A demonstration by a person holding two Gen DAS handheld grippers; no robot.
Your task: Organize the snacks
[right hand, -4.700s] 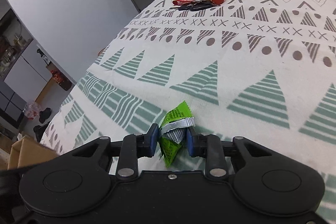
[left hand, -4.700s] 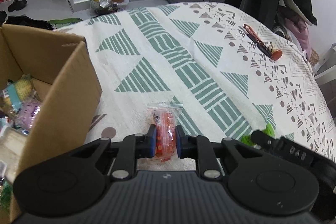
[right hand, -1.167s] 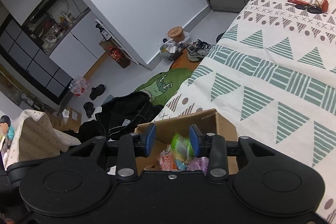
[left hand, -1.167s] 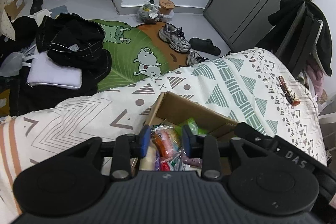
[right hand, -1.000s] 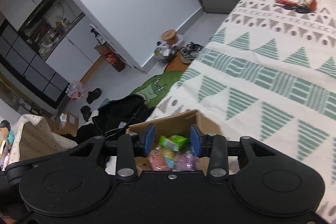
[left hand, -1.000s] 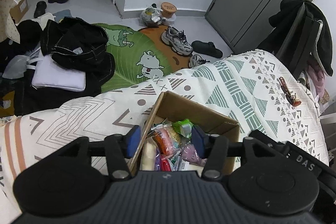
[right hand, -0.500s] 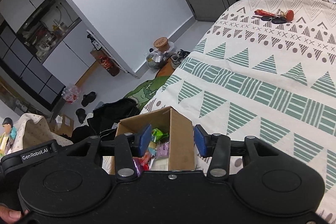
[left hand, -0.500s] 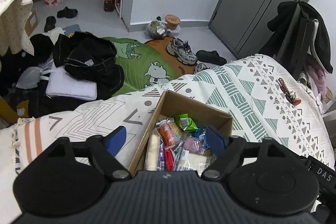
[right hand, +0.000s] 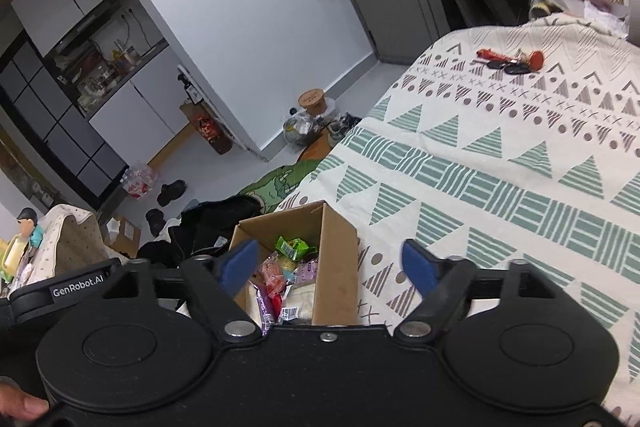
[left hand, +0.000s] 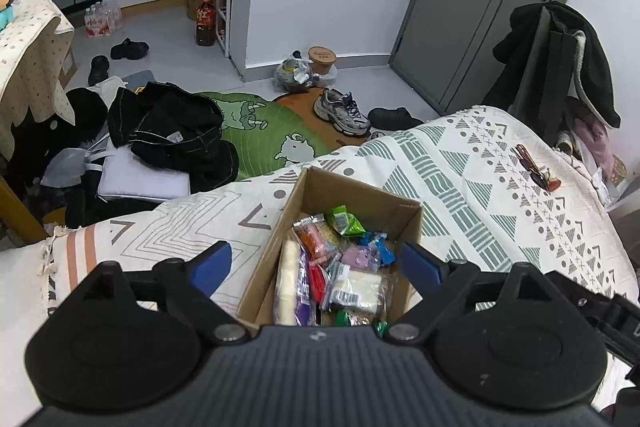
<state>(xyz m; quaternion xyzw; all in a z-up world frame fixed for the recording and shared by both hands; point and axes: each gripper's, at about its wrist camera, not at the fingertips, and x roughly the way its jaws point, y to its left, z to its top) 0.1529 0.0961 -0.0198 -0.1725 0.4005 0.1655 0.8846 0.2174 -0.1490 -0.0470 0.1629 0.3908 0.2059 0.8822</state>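
Snacks [left hand: 336,259] all in the box [left hand: 360,193], and we're looking down on it from above with both tools. Our left gripper [left hand: 316,265] is spread wide, blue pads far apart and nothing between them, the box showing through the gap. Our right gripper [right hand: 332,265] is wide too and just as empty, framing the box's near corner from the other side.

Inside we can pick out a green packet [left hand: 345,221] near the far wall, an orange packet [left hand: 314,237] just beside it, and a purple pouch [left hand: 360,255] and a pale packet [left hand: 356,287] lower in the pile (the rest is a jumble of wrappers, hard to tell apart). From the right wrist we see the green packet on top too.

The box sits on the patterned blanket [right hand: 500,163], close to its edge. Well away across the blanket lie keys [right hand: 514,63] with a red tag. Beyond the edge, the floor: a green rug [left hand: 276,135], black clothes [left hand: 172,131] and sneakers [left hand: 340,111].
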